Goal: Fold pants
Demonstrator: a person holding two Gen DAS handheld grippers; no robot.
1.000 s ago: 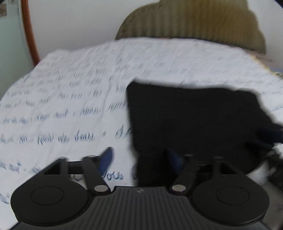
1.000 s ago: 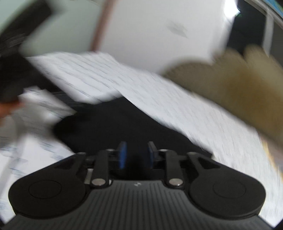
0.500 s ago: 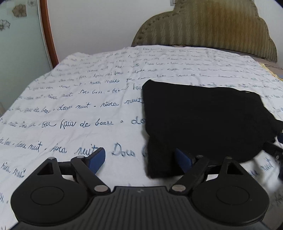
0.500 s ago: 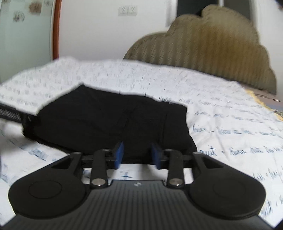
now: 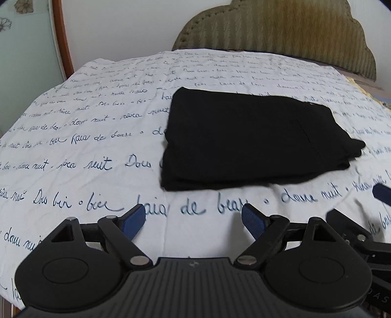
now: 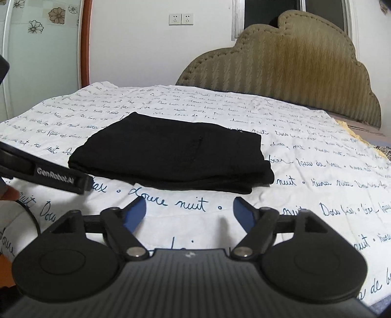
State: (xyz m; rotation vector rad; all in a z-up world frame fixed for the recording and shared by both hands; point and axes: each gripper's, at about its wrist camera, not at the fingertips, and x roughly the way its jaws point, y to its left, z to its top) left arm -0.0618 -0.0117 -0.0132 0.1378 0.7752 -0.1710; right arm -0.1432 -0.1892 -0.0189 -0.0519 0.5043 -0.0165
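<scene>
Black pants (image 5: 251, 137) lie folded into a flat stacked rectangle on a white bedsheet (image 5: 85, 137) printed with blue handwriting. In the right wrist view the same pants (image 6: 176, 156) sit ahead of the fingers. My left gripper (image 5: 193, 219) hovers over bare sheet just short of the pants' near edge, open, nothing between its blue pads. My right gripper (image 6: 189, 210) is also short of the pants; its jaws are opening, with only sheet between them. The left gripper's body (image 6: 46, 175) shows at the left edge of the right wrist view.
A padded tan headboard (image 6: 300, 71) stands behind the bed. The white wall carries two sockets (image 6: 181, 19). A wooden frame (image 6: 85, 44) and a flowered glass panel (image 6: 39, 49) rise at the left. The bed's right edge (image 6: 376, 144) shows a yellowish trim.
Both grippers have drawn back from the pants, which now lie free on the sheet. The right gripper's jaws went from nearly shut to wide apart, and its view levelled out.
</scene>
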